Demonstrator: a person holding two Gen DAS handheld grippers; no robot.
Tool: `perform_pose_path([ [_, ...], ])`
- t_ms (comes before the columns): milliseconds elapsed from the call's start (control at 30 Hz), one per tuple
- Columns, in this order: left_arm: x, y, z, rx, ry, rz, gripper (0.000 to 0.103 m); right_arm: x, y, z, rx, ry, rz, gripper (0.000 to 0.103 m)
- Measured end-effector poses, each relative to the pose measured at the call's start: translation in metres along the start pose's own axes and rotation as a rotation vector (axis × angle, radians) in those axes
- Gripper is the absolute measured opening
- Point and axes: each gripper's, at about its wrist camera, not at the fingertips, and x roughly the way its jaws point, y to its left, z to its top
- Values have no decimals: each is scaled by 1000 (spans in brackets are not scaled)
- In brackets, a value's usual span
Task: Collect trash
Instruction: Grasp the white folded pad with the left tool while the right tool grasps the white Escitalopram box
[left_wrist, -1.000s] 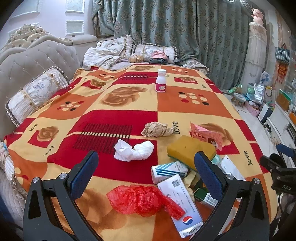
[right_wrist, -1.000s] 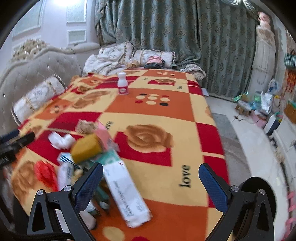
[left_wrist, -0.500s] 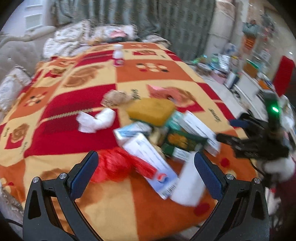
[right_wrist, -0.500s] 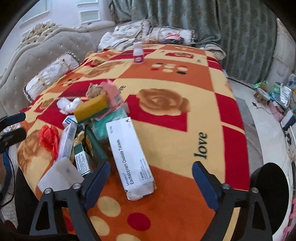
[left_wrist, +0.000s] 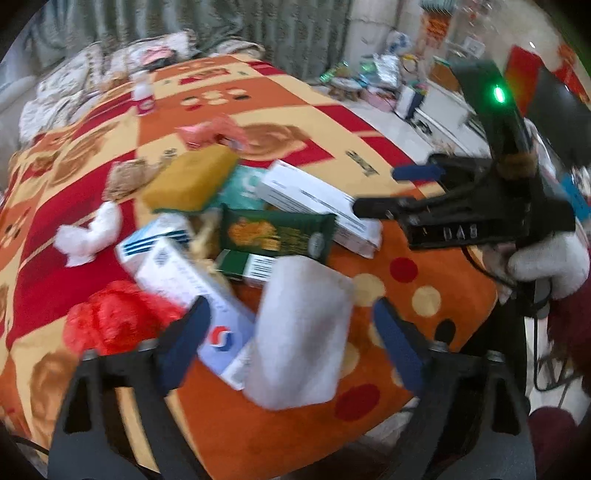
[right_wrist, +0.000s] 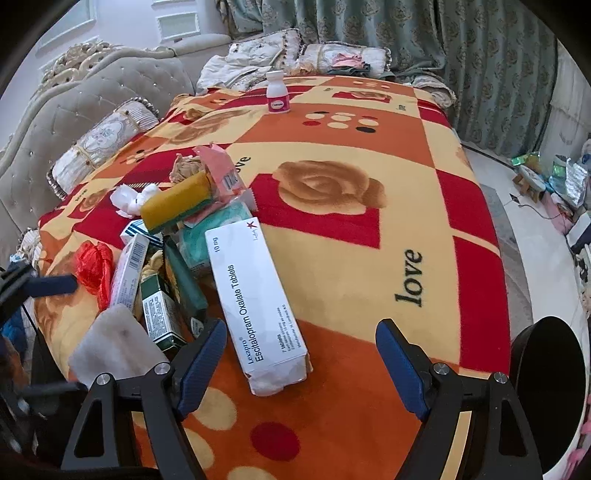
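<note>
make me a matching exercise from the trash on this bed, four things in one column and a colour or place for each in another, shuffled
Things
1. long white tablet box
2. crumpled plastic bag
3. small white bottle with a pink label
4. rectangular sponge

Descriptions
A. stands upright alone, far up the blanket
B. red, at the left edge of the pile
C. yellow, on top of the pile
D. lies flat, nearest the right gripper

Pairs: 1-D, 2-B, 3-A, 4-C
</note>
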Motion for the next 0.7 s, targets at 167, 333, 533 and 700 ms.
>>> perform_pose_path([
  [167, 7, 6, 1, -32, 35, -38, 36, 0, -1, 3, 3, -2, 6, 81],
  [333, -23, 32, 14, -125, -27, -96, 33, 14, 4, 3, -34, 33, 22, 81],
  [533, -34, 57, 29, -223, -45, -124, 33, 37, 15, 2, -78, 90, 61, 49],
  [700, -35, 58, 41, -257, -58, -117, 33, 39, 15, 3, -65, 71, 65, 45],
])
